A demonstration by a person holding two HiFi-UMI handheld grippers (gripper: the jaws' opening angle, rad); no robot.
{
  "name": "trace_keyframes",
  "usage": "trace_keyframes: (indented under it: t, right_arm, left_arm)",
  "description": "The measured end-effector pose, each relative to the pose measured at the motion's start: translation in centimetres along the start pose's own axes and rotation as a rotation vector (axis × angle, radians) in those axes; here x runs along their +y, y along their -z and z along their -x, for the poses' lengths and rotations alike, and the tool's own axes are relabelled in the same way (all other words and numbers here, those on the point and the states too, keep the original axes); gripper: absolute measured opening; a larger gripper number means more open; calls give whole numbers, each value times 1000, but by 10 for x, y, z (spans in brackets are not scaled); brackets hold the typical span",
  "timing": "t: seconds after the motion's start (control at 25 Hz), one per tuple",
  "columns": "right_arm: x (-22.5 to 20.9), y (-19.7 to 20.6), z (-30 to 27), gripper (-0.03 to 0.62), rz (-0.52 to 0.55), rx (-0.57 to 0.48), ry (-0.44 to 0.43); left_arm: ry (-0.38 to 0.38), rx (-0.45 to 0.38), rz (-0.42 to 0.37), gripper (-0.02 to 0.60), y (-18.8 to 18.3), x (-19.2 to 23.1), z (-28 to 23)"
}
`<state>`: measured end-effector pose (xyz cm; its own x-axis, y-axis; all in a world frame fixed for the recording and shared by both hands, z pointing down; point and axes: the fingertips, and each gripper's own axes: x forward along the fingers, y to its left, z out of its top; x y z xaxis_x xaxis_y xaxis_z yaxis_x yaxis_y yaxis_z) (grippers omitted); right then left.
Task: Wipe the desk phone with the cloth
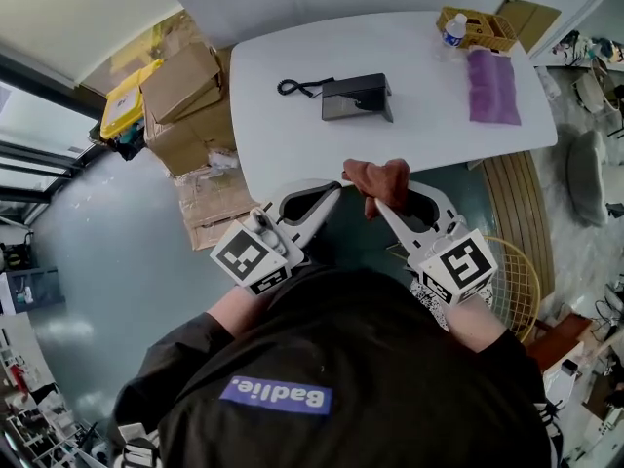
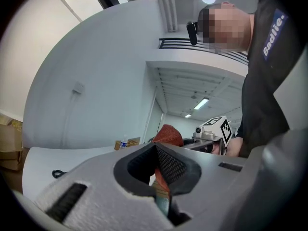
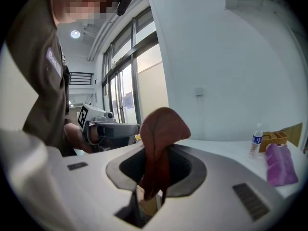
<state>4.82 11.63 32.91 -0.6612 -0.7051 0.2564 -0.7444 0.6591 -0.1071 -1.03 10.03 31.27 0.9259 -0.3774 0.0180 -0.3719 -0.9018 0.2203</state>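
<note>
The black desk phone [image 1: 357, 97] sits in the middle of the white table [image 1: 292, 144], its coiled cord [image 1: 293, 88] trailing left. Both grippers hover off the table's near edge, tips together. A rust-brown cloth [image 1: 378, 177] is bunched between them. My right gripper [image 1: 376, 201] is shut on it; in the right gripper view the cloth [image 3: 162, 129] drapes over the closed tips [image 3: 155, 152]. My left gripper [image 1: 338, 187] is shut as well, with the cloth [image 2: 167, 134] rising just past its tips [image 2: 155, 145] and showing in the gap behind them.
A purple cloth [image 1: 492, 86], a water bottle [image 1: 453, 30] and a yellow basket [image 1: 479, 27] occupy the table's far right. Cardboard boxes [image 1: 180, 100] are stacked on the floor left of the table. A wicker basket [image 1: 517, 281] stands at my right.
</note>
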Motion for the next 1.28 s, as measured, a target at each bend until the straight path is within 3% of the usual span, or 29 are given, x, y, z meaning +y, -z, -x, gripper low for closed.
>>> trace_keyframes:
  t: [0.52,1.28]
  right_arm:
    - [-53,-25,-80,89,-14,30,149]
    - [-174,5,-79,89,-48,55,93]
  left_arm:
    - [128,16,-9,9,-26,101,-14]
    - [19,60,45,9,-7,130,-106]
